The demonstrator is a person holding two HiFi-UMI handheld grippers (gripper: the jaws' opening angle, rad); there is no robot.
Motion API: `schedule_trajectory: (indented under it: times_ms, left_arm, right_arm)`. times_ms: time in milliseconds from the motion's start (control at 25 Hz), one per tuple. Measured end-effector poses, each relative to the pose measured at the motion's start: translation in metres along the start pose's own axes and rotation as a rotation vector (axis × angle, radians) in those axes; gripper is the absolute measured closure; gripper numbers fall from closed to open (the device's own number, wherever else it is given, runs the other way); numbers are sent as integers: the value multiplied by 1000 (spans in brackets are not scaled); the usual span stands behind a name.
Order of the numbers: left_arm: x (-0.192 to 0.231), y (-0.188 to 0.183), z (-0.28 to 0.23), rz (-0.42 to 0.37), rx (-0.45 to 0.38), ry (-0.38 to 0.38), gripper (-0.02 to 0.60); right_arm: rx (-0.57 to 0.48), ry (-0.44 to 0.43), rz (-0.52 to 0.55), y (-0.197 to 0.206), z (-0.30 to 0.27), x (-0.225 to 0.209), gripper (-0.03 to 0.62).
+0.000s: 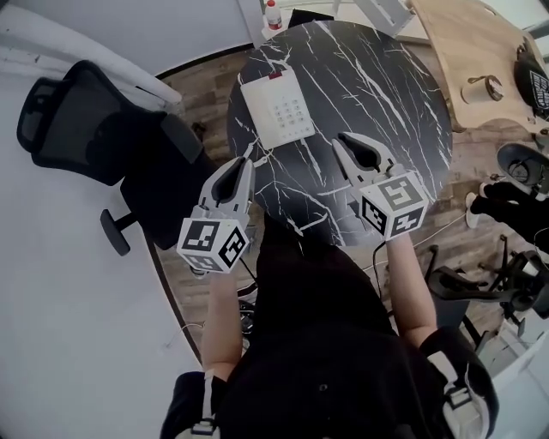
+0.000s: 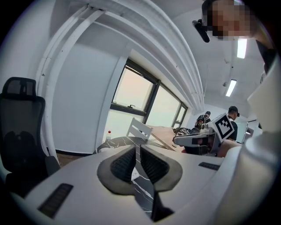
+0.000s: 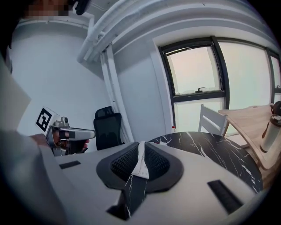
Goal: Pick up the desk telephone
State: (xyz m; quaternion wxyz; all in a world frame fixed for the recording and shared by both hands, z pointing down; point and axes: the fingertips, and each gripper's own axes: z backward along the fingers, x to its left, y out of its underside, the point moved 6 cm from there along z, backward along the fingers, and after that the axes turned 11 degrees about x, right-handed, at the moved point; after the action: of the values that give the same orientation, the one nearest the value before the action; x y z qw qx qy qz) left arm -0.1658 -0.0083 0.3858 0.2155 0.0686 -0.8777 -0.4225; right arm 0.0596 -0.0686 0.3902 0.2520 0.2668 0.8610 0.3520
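The white desk telephone (image 1: pixel 274 107) lies flat on the far left part of the round black marble table (image 1: pixel 386 94), its keypad facing up. My left gripper (image 1: pixel 249 155) hovers at the table's near left edge, just short of the phone's near corner, jaws shut and empty. My right gripper (image 1: pixel 341 140) is over the tabletop to the right of the phone, also shut with nothing in it. In the right gripper view a strip of the white phone (image 3: pixel 141 166) shows through the slit between the closed jaws (image 3: pixel 140 151). The left gripper view looks over its closed jaws (image 2: pixel 136 154) across the table.
A black office chair (image 1: pixel 86 111) stands left of the table. A wooden table (image 1: pixel 480 60) with a cup adjoins on the right. A small bottle (image 1: pixel 273 15) is at the marble table's far edge, with a white chair (image 2: pixel 140 129) beyond. People sit in the background.
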Motion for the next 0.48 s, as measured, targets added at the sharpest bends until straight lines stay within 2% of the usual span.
schedule_trajectory:
  times_ms: [120,160,480]
  left_arm:
    - [12,11,-14,23,41,3,539]
    - [16,15,-19,34,54,5,506]
    - [48,25,-63,91,127,29,469]
  right_arm:
    - [34,8,-13,5,-16,-5,544]
    - [47,9,-17,7,-21,-6,538]
    - [146,31,-45,13,-65,-24,490]
